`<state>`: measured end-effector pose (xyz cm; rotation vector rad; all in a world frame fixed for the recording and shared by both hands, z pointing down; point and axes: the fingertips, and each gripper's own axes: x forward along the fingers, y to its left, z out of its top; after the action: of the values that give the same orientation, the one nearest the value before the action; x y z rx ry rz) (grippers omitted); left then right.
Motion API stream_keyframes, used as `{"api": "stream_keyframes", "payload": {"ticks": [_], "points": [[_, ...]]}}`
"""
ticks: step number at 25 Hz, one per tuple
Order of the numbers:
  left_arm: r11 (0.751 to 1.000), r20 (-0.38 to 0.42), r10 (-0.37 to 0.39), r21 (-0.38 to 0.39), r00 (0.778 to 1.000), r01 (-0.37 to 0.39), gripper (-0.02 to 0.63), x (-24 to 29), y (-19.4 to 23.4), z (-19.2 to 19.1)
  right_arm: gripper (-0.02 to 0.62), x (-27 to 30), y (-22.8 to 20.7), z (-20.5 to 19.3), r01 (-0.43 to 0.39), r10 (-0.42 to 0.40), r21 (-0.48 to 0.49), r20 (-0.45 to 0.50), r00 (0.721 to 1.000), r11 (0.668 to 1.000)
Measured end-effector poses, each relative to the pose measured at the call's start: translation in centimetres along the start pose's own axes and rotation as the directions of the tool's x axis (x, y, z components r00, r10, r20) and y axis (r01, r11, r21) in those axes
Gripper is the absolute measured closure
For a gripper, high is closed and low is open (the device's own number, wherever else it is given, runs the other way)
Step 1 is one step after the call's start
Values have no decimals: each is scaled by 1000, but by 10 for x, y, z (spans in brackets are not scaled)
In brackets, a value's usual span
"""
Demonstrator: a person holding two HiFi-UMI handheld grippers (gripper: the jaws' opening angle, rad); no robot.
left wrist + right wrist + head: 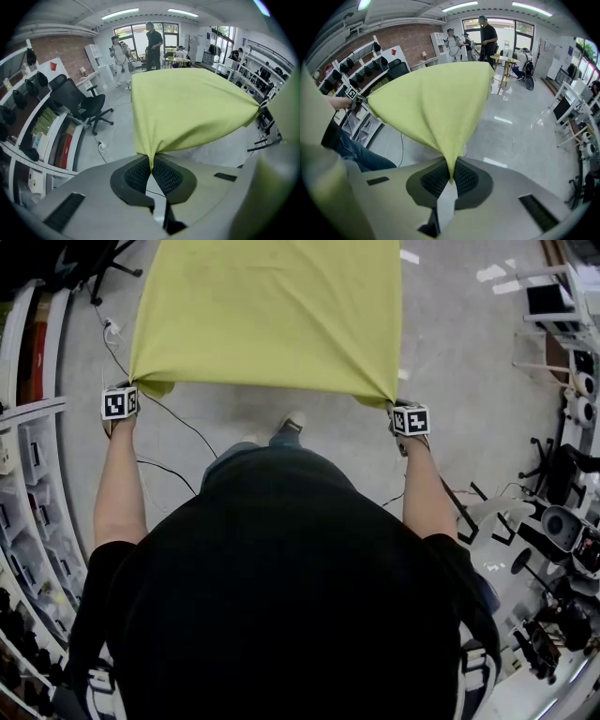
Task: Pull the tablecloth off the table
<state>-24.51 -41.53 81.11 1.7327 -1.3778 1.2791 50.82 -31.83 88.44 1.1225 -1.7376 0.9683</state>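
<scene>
A yellow-green tablecloth stretches away from me, pulled taut between both grippers above the grey floor. My left gripper is shut on its near left corner, the cloth pinched between the black ribbed pads. At the near right corner my right gripper is shut on the tablecloth too, and the fabric narrows to a point between its pads. The table itself is hidden under the cloth.
Shelving runs along my left, with cables on the floor. Equipment and stands crowd the right side. Black office chairs stand at the left. Two people stand by the far windows.
</scene>
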Motion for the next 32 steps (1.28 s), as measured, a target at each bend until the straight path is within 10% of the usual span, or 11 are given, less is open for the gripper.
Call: {"api": "stream_keyframes", "payload": {"ticks": [32], "points": [[980,146,-123,174,982,97,581,-170,76,-261,571,-157,265,-208,225,-239,124,116,964,967]]}}
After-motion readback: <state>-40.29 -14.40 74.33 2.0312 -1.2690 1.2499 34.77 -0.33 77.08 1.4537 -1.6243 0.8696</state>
